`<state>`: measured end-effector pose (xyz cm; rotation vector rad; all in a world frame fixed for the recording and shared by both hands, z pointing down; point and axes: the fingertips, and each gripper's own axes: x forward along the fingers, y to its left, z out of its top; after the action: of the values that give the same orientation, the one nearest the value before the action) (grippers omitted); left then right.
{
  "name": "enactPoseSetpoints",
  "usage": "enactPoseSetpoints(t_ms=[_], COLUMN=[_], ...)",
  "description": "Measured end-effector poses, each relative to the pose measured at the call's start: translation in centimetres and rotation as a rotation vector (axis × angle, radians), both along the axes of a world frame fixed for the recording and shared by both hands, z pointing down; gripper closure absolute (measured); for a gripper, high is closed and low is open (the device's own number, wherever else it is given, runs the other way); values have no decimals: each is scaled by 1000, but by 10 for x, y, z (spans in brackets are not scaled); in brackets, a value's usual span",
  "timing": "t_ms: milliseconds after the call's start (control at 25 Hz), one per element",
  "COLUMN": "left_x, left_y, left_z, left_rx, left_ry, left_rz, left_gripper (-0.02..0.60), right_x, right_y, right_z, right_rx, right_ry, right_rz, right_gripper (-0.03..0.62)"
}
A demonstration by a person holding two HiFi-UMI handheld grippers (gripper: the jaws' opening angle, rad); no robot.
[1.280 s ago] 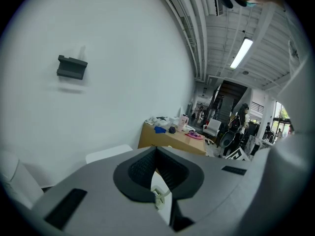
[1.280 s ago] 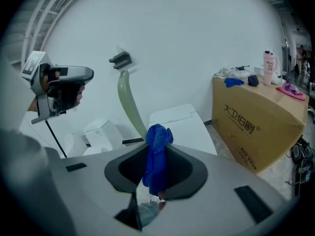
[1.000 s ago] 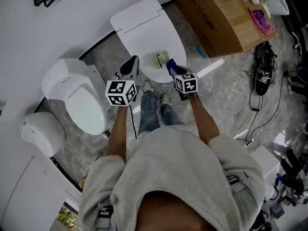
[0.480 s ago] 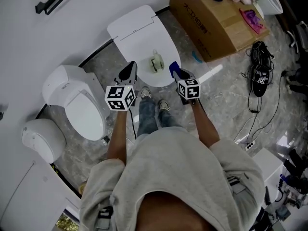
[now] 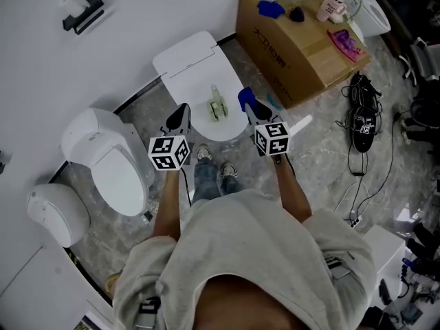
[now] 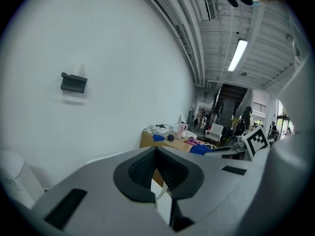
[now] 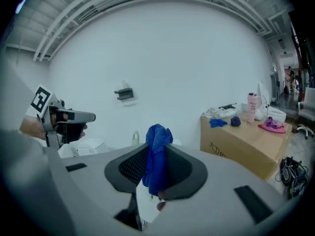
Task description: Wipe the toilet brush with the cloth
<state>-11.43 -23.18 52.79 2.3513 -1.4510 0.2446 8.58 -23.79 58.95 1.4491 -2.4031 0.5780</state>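
A pale green toilet brush (image 5: 217,104) lies on the shut white lid of the middle toilet (image 5: 194,64). My right gripper (image 5: 246,102) is just right of the brush, shut on a blue cloth (image 7: 157,156) that sticks up between its pads. My left gripper (image 5: 180,115) hovers at the lid's front left, a short way from the brush. Its jaws meet with nothing between them (image 6: 156,151). In the right gripper view the brush (image 7: 135,137) shows beyond the jaws, and the left gripper (image 7: 64,119) is at the left.
A cardboard box (image 5: 302,36) with small items on top stands right of the toilet. Two more white toilets (image 5: 110,150) (image 5: 58,215) stand at the left. Black shoes and cables (image 5: 361,122) lie on the floor at right. A dark holder (image 5: 82,12) hangs on the wall.
The head view has tilted, so the toilet and brush sit lower in it. The right gripper with the cloth now sits a little farther right of the brush. Both grippers stay shut.
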Motion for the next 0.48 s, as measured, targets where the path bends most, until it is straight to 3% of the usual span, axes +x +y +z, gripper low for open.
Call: enactPoseSetpoints(t_ms=[480], left_x=[-7], left_y=[1], left_z=[-48], left_rx=[123], left_ry=[-3], left_rz=[-30], left_gripper=[563], right_x=[-11], right_y=[-4], right_z=[-96], right_rx=[210], right_ry=[-31], right_rz=[-25], right_gripper=[493])
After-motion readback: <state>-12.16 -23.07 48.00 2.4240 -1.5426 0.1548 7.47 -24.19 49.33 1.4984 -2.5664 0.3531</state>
